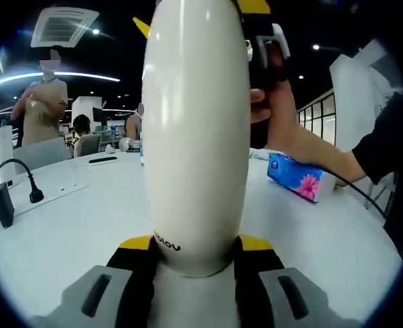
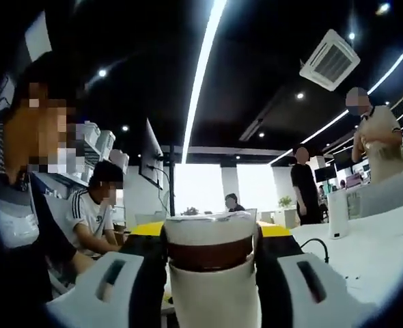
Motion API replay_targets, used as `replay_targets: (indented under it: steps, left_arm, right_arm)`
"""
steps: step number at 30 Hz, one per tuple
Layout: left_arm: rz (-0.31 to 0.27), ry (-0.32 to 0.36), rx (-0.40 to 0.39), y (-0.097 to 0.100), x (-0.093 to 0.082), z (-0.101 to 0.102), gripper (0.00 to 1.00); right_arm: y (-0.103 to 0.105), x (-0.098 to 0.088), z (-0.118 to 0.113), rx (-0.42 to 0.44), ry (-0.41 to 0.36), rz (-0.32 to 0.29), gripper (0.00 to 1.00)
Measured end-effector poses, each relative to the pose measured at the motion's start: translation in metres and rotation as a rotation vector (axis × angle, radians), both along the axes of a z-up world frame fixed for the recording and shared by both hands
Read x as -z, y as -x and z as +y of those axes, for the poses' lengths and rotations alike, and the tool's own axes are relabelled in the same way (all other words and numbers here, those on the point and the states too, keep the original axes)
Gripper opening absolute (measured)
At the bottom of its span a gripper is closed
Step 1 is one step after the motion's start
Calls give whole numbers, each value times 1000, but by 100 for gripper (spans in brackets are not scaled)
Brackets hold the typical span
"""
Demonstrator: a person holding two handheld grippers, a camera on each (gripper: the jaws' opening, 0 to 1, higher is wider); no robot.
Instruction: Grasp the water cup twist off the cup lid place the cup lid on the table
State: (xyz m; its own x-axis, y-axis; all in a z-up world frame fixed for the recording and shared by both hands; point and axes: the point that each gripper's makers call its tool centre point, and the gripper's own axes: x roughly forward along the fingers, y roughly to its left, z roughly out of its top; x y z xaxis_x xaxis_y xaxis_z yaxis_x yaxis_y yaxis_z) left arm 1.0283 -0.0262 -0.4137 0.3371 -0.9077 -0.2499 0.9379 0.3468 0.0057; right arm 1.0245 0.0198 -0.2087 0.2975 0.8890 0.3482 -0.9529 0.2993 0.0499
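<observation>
The left gripper [image 1: 196, 263] fingers clamp the white water cup [image 1: 196, 137] body above the table [image 1: 85, 219]. The right gripper [image 2: 212, 256] fingers squeeze the cup lid [image 2: 210, 232].

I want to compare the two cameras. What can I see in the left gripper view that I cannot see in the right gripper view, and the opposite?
Left gripper view: the left gripper shut on the white cup body, a blue tissue pack, a black plug, a hand holding the other gripper by the cup's top.

Right gripper view: the right gripper shut on the cup lid, a seated person in a striped shirt.

Both: the cup, the white table, a ceiling vent.
</observation>
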Motion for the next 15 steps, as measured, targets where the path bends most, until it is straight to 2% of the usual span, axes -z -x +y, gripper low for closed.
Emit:
replay_targets:
  steps: [6,11,15]
  left_arm:
    - [1,0,0,0,1,0,46]
    - [0,0,0,0,1,0,46]
    - [0,0,0,0,1,0,46]
  right_arm:
    - [0,1,-1,63,18,-16,54]
    - [-1,4,-2,112,24,-5,55]
    - [1,8,-2,179,69,-36,56]
